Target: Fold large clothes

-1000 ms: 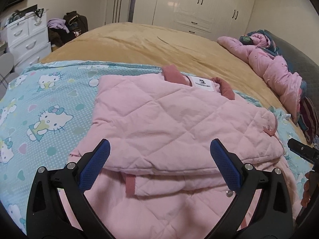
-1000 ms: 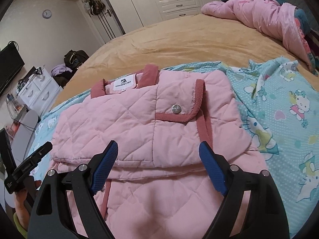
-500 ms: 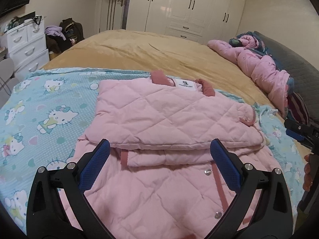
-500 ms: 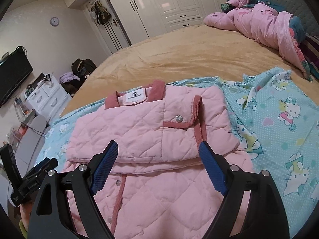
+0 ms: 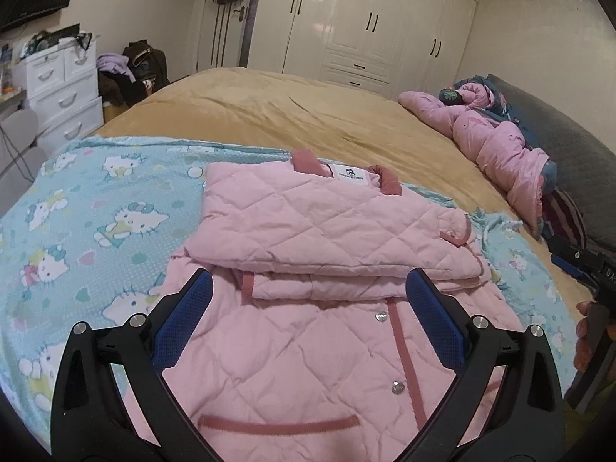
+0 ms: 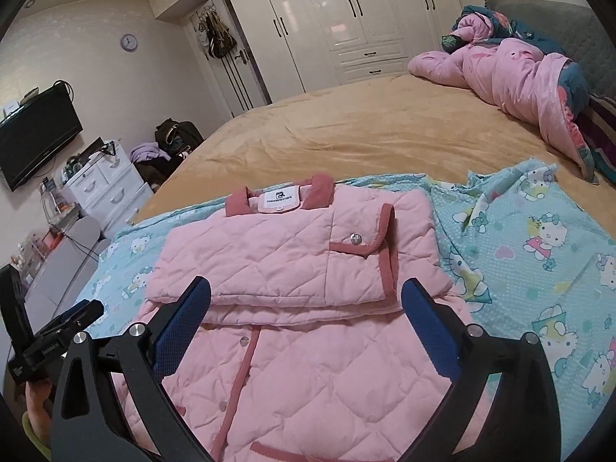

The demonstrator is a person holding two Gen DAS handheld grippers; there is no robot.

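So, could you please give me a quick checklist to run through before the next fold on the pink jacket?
1. Left gripper free of fabric: ok, open above the pink jacket, nothing between the pads.
2. Right gripper free of fabric: ok, open, its jaws have just been opening, nothing between them.
3. Sleeves folded in across the chest: ok, they lie stacked below the collar.
4. Bottom half still unfolded: ok, it lies flat with its snap buttons showing.
5. Blue cartoon sheet flat under the jacket: not ok, rumpled at the right edge.
6. Hem corners reachable: cannot tell, they are hidden behind the grippers.
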